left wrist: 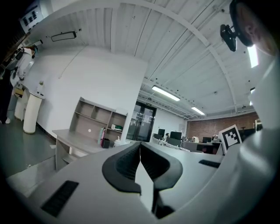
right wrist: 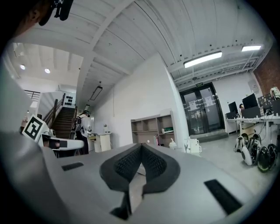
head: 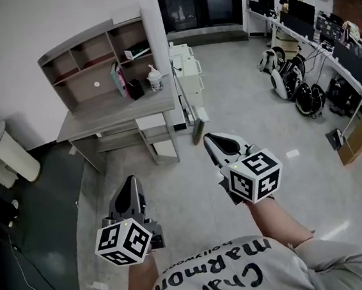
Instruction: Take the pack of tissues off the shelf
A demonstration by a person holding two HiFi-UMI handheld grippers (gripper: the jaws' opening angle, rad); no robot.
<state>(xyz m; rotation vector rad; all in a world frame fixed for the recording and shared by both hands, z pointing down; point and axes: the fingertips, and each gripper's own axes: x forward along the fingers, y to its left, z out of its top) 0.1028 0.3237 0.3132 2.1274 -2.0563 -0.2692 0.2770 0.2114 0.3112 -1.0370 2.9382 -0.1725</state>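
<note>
This looks like the approach: left tool and right tool, both closed on nothing, are well apart from the pack of tissues on the upper-left shelf, so next probably means closing in and opening one.

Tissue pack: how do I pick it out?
The grey desk with a shelf unit stands against the white wall. The flat white-and-green pack of tissues lies alone on a shelf in its right-hand section; the other items stand lower, on the desktop.
</note>
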